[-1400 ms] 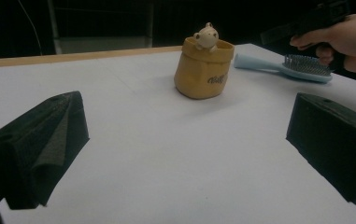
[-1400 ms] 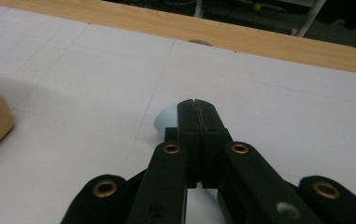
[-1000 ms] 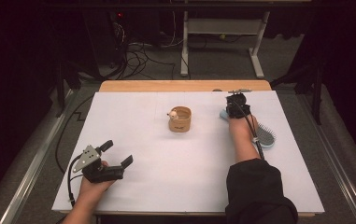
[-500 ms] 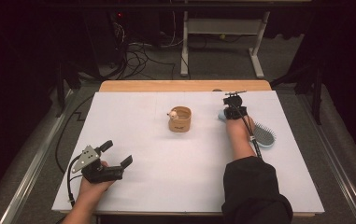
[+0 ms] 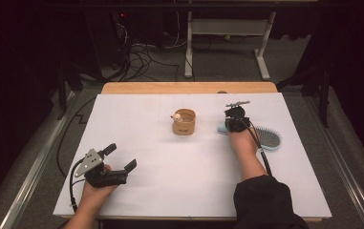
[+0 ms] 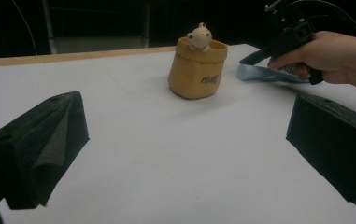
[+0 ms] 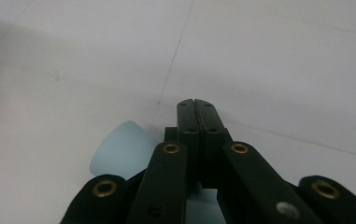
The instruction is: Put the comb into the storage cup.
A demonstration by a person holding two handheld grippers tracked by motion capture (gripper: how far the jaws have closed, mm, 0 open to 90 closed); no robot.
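Observation:
A tan pouch-shaped cup [image 5: 184, 122] with a small bear figure [image 6: 199, 35] on its rim stands mid-table. To its right lies a light-blue hairbrush [image 5: 268, 138], its handle end [image 7: 119, 150] pointing at the cup. My right gripper [image 5: 234, 119] hovers low over that handle, shut, pads [image 7: 195, 106] pressed together with nothing between them; the handle shows just under and beside the jaws. It also appears in the left gripper view, right gripper [image 6: 291, 33] above the brush handle [image 6: 259, 73]. My left gripper [image 5: 121, 156] rests at the front left, open and empty, aimed toward the cup [image 6: 197, 70].
The table is covered by a white sheet [image 5: 170, 162], with a wooden strip [image 5: 189, 88] along the far edge. Beyond it are dark floor, cables and a white desk frame [image 5: 227, 28]. A cable [image 5: 261, 152] trails from the right gripper along the forearm.
The right hand has come a little nearer and lower, settling over the brush handle, still shut. The left hand and the cup have not moved.

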